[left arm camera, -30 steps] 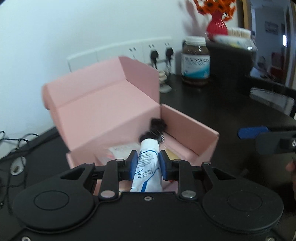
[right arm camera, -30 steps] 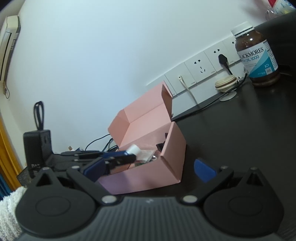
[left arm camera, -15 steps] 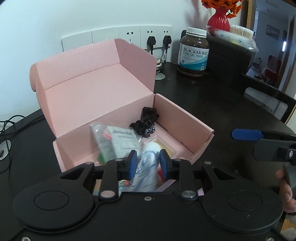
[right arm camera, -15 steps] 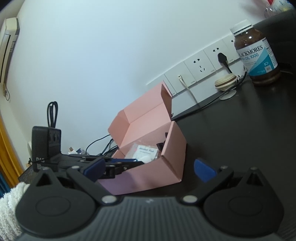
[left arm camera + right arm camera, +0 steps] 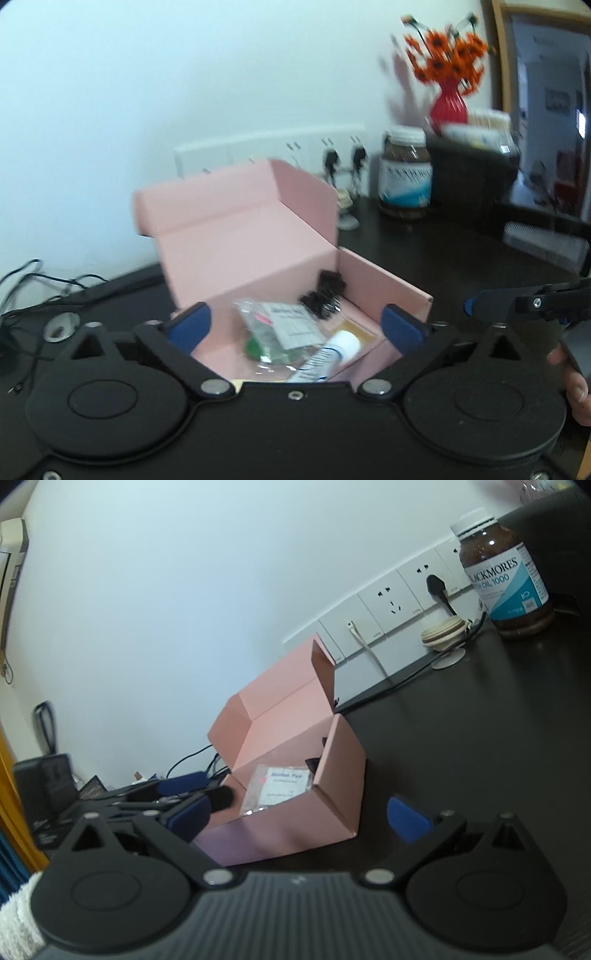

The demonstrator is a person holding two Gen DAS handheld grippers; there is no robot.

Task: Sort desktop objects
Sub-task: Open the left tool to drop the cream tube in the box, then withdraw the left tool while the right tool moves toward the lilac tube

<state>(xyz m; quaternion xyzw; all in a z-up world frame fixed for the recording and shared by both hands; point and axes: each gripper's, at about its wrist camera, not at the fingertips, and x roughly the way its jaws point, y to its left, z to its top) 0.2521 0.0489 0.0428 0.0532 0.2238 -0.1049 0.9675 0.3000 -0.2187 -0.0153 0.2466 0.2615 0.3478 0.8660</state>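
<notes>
Pink cardboard box (image 5: 258, 236) sits open at the centre of the left wrist view on a dark desk (image 5: 443, 251), its lid standing up behind it. Inside lie a white tube (image 5: 328, 358) with blue print at the lower right of the box, a clear packet (image 5: 280, 328) with a white label beside it, and a small black clip-like thing (image 5: 325, 295) toward the back corner. The left gripper (image 5: 295, 325) hovers over the near edge of the box with its blue pads far apart; its jaws are opening and grip nothing, the tube lying loose in the box between and below them. In the right wrist view the right gripper (image 5: 299, 816) is also spread wide and empty, low in the frame, just short of the box's near wall. At the upper right of that view a brown bottle (image 5: 506, 576) with a white cap stands near a row of wall sockets (image 5: 391, 602). A red vase (image 5: 448, 105) of orange flowers shows, blurred, at the upper right of the left view. Fingers (image 5: 576, 387) show at that view's right edge.
</notes>
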